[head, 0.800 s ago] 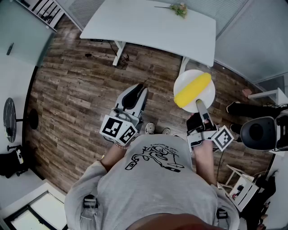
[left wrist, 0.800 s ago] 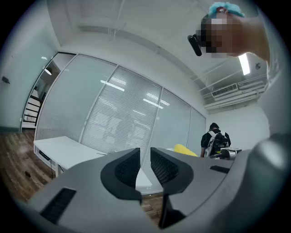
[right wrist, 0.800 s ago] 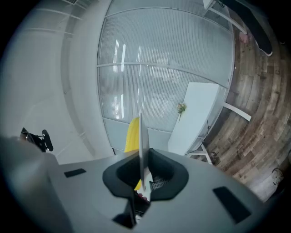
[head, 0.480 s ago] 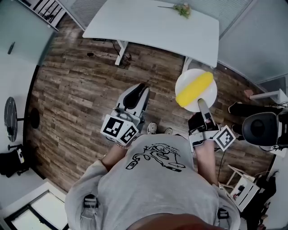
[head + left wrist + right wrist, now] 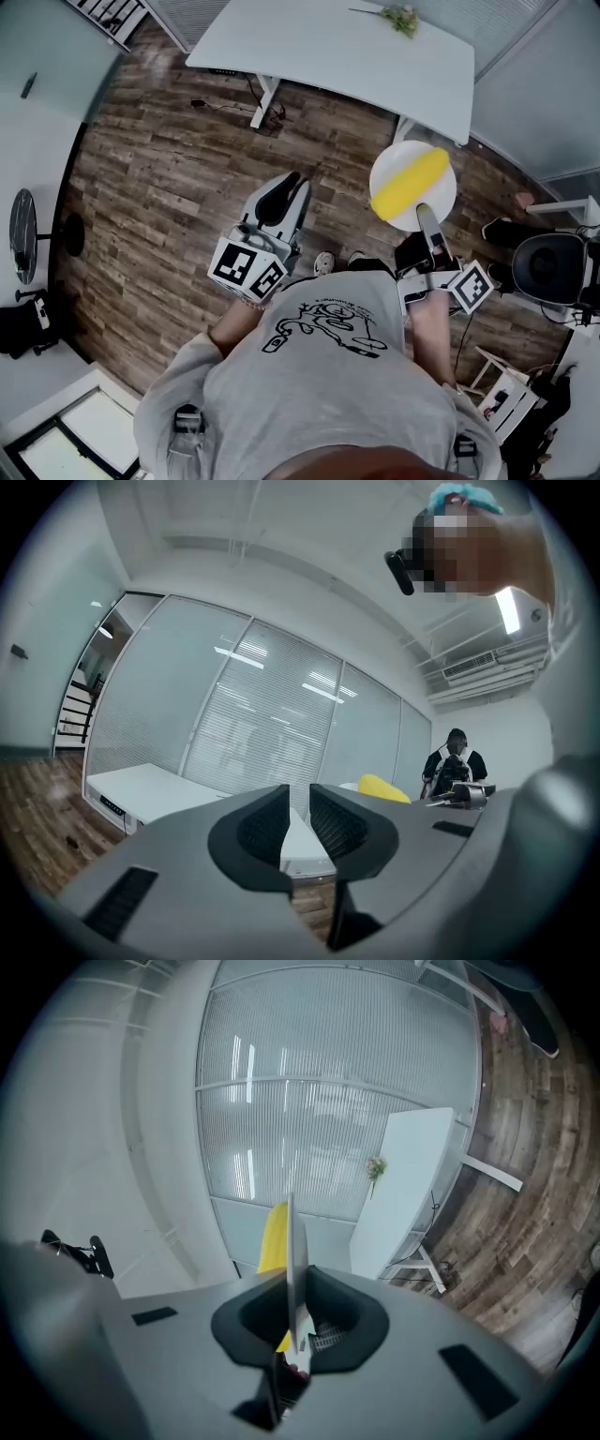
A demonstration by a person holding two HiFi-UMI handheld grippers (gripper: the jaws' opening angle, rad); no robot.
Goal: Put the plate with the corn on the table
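Note:
A white plate (image 5: 398, 164) carrying a yellow corn cob (image 5: 409, 182) hangs over the wooden floor, just off the near right corner of the white table (image 5: 319, 47). My right gripper (image 5: 424, 217) is shut on the plate's near rim. In the right gripper view the plate (image 5: 291, 1241) is edge-on between the jaws, with the corn (image 5: 273, 1237) to its left. My left gripper (image 5: 296, 184) is held level at the left, its jaws nearly together and nothing in them. In the left gripper view the corn (image 5: 382, 787) shows beyond the table (image 5: 155, 791).
A flower sprig (image 5: 401, 19) lies on the table's far right corner, and cables (image 5: 267, 114) hang under it. A black office chair (image 5: 546, 272) stands at the right and a round black stand (image 5: 21, 246) at the left. A person (image 5: 454, 763) stands in the background.
The table has drifted right and slightly nearer in the head view, and the plate now lies a little closer to its corner. Both grippers keep their states.

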